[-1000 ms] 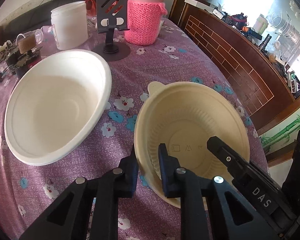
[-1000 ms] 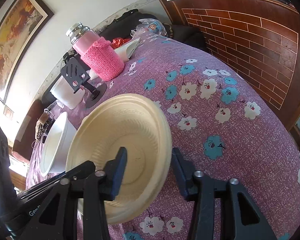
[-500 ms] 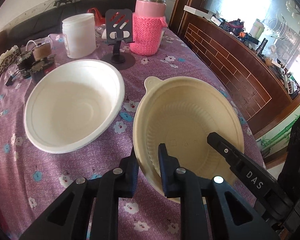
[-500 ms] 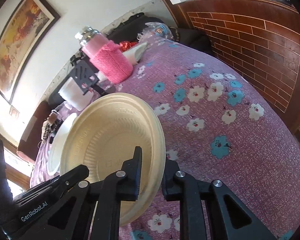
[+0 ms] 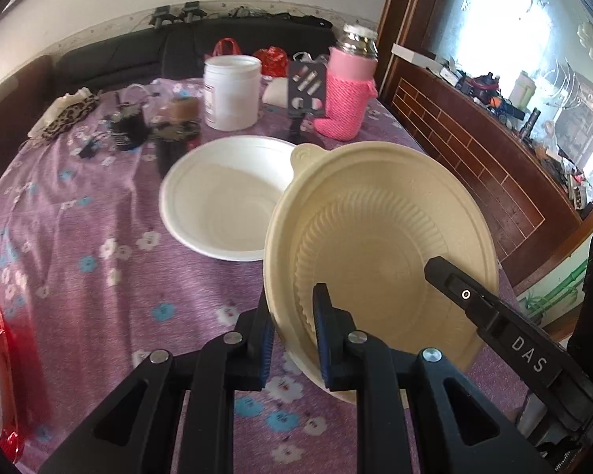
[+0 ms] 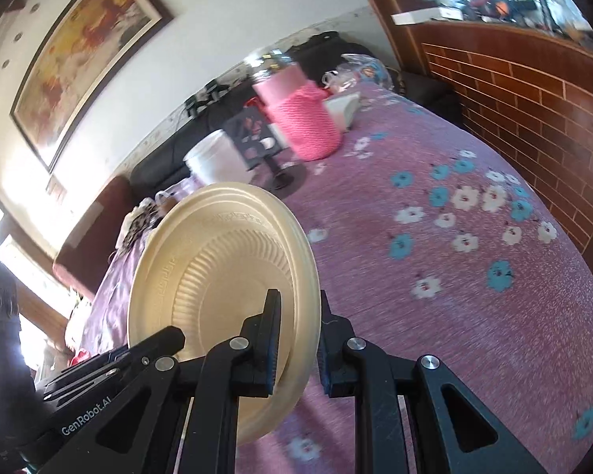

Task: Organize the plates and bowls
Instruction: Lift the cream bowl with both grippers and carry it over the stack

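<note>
Both grippers clamp the beige bowl (image 5: pixel 379 233) by opposite rims, tilted above the table (image 5: pixel 79 276): left gripper (image 5: pixel 292 330) at lower centre, right gripper (image 6: pixel 298 341) likewise. White bowl (image 5: pixel 221 205) sits mid-frame behind.

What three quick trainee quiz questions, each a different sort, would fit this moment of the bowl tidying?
1. True or false: both claws grip the rim of the beige bowl, the left claw and the right claw on opposite sides.
2. Multiple choice: the white bowl is (A) stacked inside the beige bowl, (B) resting on the purple floral tablecloth, (C) held by the right claw.
3. Fill in: the metal-capped flask behind the bowls wears a knitted cover coloured ____.

Key: 1 true; 2 B; 3 pink.
</note>
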`<state>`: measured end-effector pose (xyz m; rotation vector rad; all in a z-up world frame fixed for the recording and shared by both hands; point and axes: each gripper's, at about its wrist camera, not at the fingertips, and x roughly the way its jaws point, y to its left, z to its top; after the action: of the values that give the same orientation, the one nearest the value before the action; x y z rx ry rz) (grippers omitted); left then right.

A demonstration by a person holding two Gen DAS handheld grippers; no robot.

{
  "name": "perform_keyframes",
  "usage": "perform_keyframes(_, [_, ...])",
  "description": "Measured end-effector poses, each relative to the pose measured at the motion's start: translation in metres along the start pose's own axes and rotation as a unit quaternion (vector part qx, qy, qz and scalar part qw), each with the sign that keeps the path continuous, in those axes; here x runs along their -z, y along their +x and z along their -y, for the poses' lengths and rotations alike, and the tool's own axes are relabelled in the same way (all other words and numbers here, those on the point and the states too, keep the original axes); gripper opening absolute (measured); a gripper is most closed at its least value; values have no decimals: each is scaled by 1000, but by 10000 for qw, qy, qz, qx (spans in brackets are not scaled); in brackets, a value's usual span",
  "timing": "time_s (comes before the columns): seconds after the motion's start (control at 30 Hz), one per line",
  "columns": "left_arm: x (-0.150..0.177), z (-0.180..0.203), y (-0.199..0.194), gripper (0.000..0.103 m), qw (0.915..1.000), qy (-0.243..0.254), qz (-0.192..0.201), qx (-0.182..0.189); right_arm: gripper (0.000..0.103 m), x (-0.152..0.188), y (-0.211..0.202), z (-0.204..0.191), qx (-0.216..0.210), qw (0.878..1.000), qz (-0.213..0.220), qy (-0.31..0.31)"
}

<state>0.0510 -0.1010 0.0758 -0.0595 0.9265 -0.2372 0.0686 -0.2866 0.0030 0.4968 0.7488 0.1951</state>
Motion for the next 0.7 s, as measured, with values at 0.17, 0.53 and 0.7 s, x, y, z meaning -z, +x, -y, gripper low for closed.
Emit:
perform_keyframes(0.17, [9, -16, -37, 18, 9993, -45, 348, -146, 17, 10, -11, -33, -96, 9996, 46, -262])
perform_keyframes(0.53, [37, -64, -114, 18, 9937, -363, 968, -425, 18, 36, -42, -109, -471, 9959, 199, -748])
perform_keyframes(0.7, [51, -90, -142, 18, 9902, -572, 1144, -557, 18, 48, -51, -144, -591, 9927, 208, -1027])
